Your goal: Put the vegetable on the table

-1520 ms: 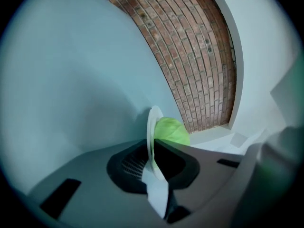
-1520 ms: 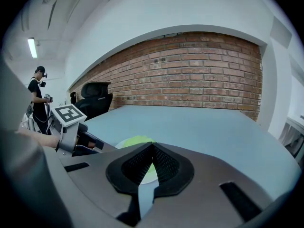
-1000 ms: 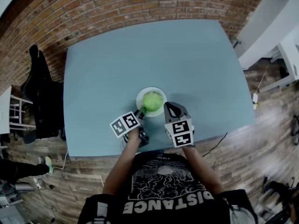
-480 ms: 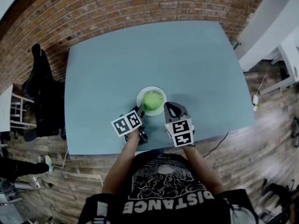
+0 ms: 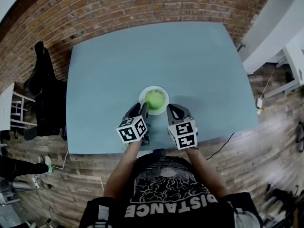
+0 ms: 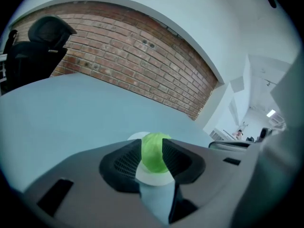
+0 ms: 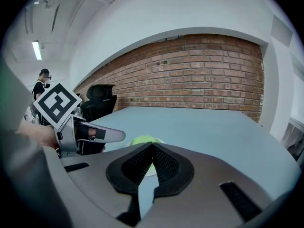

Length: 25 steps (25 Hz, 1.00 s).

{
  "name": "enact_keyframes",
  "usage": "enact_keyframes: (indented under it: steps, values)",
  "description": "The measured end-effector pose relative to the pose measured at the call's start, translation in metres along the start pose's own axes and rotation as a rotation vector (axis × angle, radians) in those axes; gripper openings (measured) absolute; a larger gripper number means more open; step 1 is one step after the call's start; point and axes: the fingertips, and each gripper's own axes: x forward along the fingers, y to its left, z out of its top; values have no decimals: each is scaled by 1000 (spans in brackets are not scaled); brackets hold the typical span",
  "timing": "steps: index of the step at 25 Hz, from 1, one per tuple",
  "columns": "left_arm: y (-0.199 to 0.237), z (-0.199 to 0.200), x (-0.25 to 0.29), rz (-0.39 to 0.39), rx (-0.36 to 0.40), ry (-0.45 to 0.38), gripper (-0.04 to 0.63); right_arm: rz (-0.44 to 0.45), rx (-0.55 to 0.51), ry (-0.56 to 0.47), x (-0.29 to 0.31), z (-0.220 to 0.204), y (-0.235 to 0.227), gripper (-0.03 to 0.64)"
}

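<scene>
A round green vegetable (image 5: pixel 155 99) sits on a small white plate (image 5: pixel 162 90) on the blue-grey table (image 5: pixel 199 61), near its front edge. My left gripper (image 5: pixel 141 109) is open just left of the plate; its jaws point at the vegetable (image 6: pixel 153 151) without touching it, and the plate (image 6: pixel 151 176) shows in the gap between them. Just right of the plate's front rim is my right gripper (image 5: pixel 172 109), shut with nothing held (image 7: pixel 152 148). In the right gripper view the vegetable (image 7: pixel 141 139) peeks over the jaws and the left gripper (image 7: pixel 107 136) stands at the left.
A black office chair (image 5: pixel 42 91) stands off the table's left side. A brick wall (image 5: pixel 142 4) runs behind the far edge. White furniture (image 5: pixel 285 37) is at the right. A person (image 7: pixel 42 82) stands far off in the right gripper view.
The left gripper has drawn back from the vegetable toward the table's front edge and turned, its marker cube now facing up. The vegetable stays on the plate. The right gripper has not moved.
</scene>
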Motion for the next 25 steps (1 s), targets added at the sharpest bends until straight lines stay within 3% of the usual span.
enact_keyframes:
  steps: [16,25]
  values:
    - [-50,11,-41,-48,139,-92,135,56,-12,-37,-20,7,20,8]
    - [-73,8,-67,-82,138,-146,123,96,-11,-97,-41,19,34,8]
